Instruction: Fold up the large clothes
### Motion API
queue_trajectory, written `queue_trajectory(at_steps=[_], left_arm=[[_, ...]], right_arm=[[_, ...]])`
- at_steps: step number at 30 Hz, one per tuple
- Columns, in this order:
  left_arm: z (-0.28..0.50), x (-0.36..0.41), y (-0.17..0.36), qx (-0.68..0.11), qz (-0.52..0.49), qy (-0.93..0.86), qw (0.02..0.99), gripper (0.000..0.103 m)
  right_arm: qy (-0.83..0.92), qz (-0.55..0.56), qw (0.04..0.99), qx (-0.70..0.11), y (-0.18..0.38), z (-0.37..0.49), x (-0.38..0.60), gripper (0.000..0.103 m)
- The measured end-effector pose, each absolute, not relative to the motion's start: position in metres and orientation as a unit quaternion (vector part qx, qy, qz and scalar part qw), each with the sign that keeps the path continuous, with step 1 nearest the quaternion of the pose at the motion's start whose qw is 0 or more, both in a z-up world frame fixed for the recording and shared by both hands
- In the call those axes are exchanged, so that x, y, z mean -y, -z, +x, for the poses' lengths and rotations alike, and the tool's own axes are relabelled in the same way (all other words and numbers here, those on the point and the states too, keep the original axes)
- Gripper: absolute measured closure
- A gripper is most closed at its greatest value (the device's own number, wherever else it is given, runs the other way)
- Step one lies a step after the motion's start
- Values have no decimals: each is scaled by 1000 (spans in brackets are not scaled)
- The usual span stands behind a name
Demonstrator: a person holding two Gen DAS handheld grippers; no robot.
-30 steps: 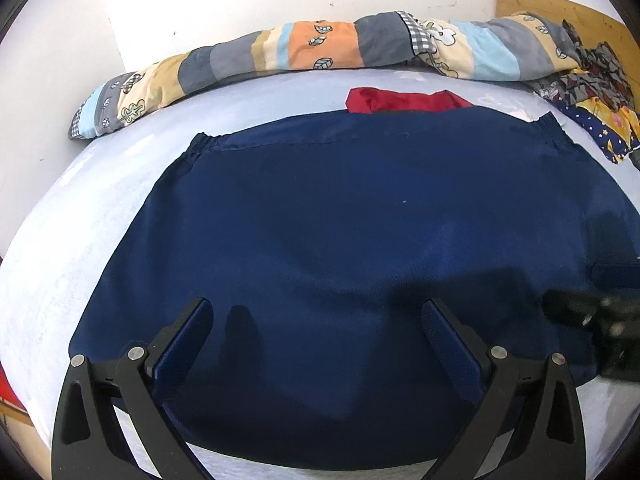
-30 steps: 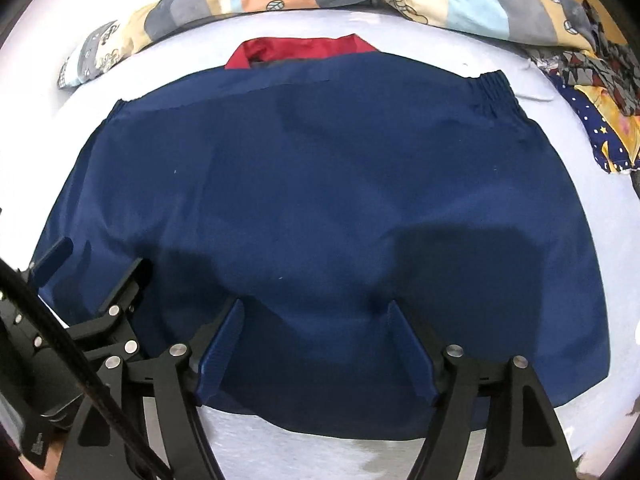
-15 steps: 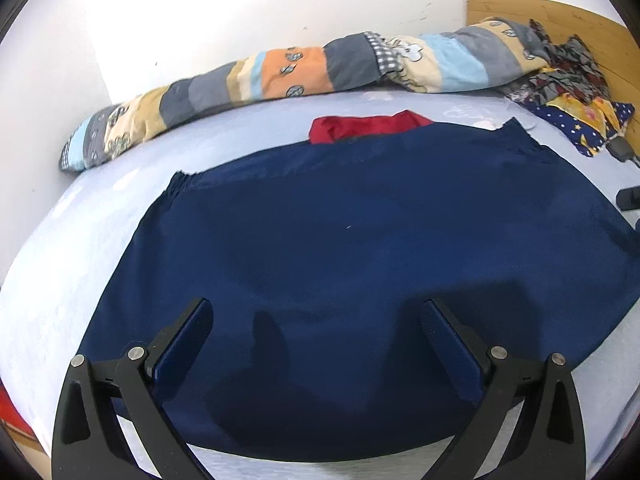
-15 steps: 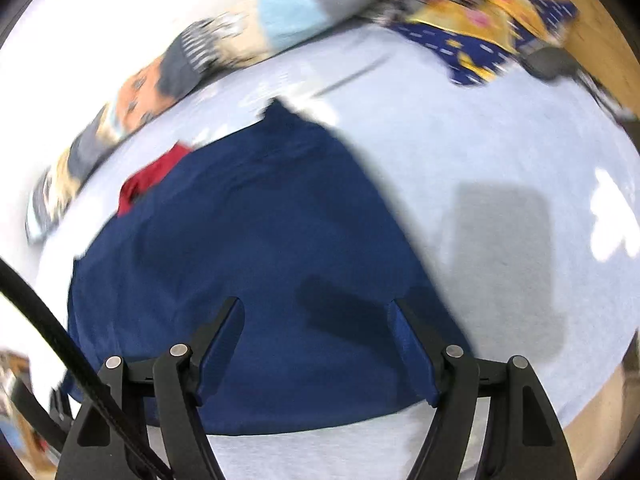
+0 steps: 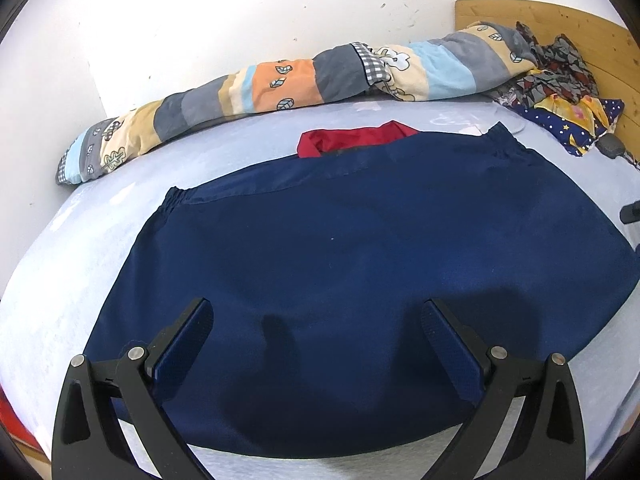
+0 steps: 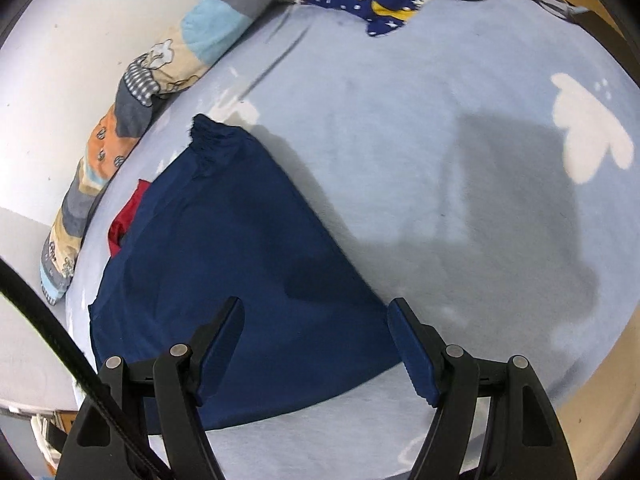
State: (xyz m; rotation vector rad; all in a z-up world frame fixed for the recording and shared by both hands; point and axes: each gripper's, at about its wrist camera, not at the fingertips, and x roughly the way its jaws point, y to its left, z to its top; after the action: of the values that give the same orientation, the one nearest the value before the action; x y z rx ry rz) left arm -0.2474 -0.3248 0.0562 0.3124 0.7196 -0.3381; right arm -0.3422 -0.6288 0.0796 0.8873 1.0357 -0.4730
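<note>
Right gripper (image 6: 316,344) swung from mid-hem to near right corner of flat navy-blue fabric garment (image 6: 224,280), fingers apart and empty like left gripper (image 5: 316,344); corner pinch likely next.

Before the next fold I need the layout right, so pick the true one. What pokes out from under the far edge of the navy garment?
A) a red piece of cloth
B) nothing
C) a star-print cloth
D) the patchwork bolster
A: a red piece of cloth shows past the far hem of the navy garment, partly covered by it; the patchwork bolster lies apart, further back.
</note>
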Motion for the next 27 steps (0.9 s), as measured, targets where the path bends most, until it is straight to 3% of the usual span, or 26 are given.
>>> queue_trajectory(at_steps=[27], left_arm=[[-250,328,-56,-341,160,170,911,0]], right_arm=[[226,468,715,-468,-64,-365,639,25]])
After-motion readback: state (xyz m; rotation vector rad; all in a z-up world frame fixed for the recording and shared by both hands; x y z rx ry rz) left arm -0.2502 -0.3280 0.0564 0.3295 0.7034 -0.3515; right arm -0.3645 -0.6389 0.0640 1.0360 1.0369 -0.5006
